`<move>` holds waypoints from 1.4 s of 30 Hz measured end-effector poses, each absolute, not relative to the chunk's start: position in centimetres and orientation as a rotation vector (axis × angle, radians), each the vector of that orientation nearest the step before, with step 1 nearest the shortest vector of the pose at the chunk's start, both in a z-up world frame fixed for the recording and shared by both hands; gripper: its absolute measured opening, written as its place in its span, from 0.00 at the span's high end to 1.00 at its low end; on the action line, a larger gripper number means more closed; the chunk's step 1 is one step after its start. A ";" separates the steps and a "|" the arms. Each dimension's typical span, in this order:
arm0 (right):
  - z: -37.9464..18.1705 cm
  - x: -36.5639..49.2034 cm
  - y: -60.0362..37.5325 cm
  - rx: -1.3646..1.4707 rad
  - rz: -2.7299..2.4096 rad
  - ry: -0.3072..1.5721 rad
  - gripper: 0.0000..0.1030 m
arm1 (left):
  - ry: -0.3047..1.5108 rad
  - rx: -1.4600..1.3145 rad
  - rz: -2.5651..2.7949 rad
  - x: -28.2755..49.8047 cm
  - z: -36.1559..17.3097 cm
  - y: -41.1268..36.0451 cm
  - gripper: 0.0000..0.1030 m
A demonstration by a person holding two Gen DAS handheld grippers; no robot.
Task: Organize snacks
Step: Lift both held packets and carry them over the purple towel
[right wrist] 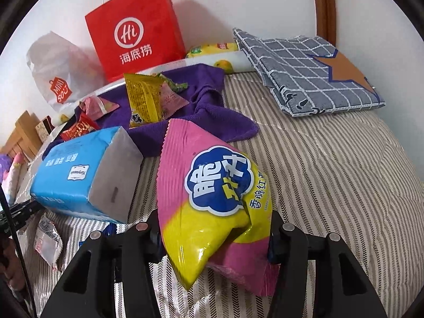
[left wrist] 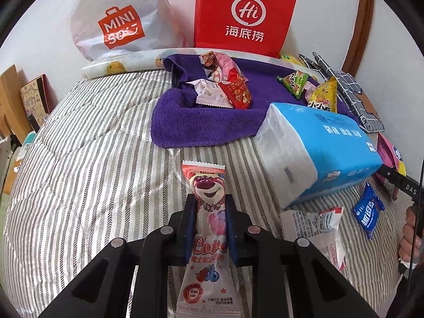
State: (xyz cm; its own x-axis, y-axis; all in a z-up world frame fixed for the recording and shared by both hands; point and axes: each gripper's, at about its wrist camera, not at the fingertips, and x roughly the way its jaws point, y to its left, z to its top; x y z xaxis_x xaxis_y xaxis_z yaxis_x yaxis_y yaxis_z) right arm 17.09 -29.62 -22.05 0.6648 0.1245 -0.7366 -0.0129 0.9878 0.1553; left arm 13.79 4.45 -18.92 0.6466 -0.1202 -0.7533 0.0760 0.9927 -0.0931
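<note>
My left gripper (left wrist: pixel 209 201) is shut on a white and pink bear snack packet (left wrist: pixel 208 185), held above the striped bedspread (left wrist: pixel 79 159). My right gripper (right wrist: pixel 214 228) is shut on a pink and yellow chip bag (right wrist: pixel 212 198), held over the bedspread (right wrist: pixel 331 185). A purple towel (left wrist: pixel 201 122) lies ahead with several snack packets on it: a red one (left wrist: pixel 237 90), a white one (left wrist: pixel 212 94), a green one (left wrist: pixel 295 80), a yellow one (left wrist: pixel 324 96). The towel (right wrist: pixel 206 106) and a yellow packet (right wrist: pixel 144 100) also show in the right wrist view.
A blue tissue pack (left wrist: pixel 318 148) lies right of the left gripper, also in the right wrist view (right wrist: pixel 79 175). A red paper bag (left wrist: pixel 243 13) and a white plastic bag (left wrist: pixel 119 18) stand by the wall. A checked cloth (right wrist: pixel 304 71) lies far right. A blue packet (left wrist: pixel 368 212) and a clear wrapper (left wrist: pixel 318 225) lie nearby.
</note>
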 end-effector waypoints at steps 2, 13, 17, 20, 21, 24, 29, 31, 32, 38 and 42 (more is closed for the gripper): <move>-21.7 16.7 -29.4 0.127 0.080 0.840 0.49 | 0.862 -0.064 -0.125 13.4 -18.8 4.4 0.81; -15.9 16.4 -28.3 0.096 0.109 0.734 0.49 | 0.763 -0.064 -0.178 13.5 -13.9 4.0 0.81; -14.0 17.9 -27.2 0.083 0.125 0.693 0.49 | 0.742 -0.066 -0.190 15.3 -12.6 3.5 0.81; -13.1 19.3 -26.7 0.078 0.132 0.670 0.49 | 0.735 -0.084 -0.192 16.9 -12.1 3.4 0.81; -12.8 19.8 -26.5 0.078 0.134 0.666 0.49 | 0.732 -0.091 -0.192 17.5 -11.9 3.4 0.81; -12.2 21.5 -26.0 0.076 0.139 0.659 0.49 | 0.719 -0.104 -0.189 19.2 -11.4 3.3 0.81; -12.0 24.8 -25.0 0.059 0.143 0.649 0.49 | 0.699 -0.115 -0.169 22.3 -10.7 3.2 0.81; -12.1 26.2 -24.8 0.060 0.146 0.655 0.49 | 0.701 -0.127 -0.170 23.7 -10.7 3.2 0.81; -12.3 27.0 -24.7 0.057 0.143 0.660 0.49 | 0.701 -0.130 -0.171 24.2 -10.6 3.2 0.81; -14.0 31.4 -23.6 -0.022 0.083 0.694 0.49 | 0.683 -0.116 -0.160 27.3 -10.7 2.7 0.81; -17.1 33.0 -23.2 -0.035 0.087 0.758 0.49 | 0.686 -0.126 -0.148 28.1 -11.8 2.9 0.81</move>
State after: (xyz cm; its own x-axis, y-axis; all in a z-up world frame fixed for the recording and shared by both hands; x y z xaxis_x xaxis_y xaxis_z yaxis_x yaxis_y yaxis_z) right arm 33.03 -23.22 -17.10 0.7230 0.0667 -0.6876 -0.0918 0.9958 0.0001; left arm 28.12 2.89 -11.82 0.7640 -0.1774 -0.6204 0.0949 0.9819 -0.1639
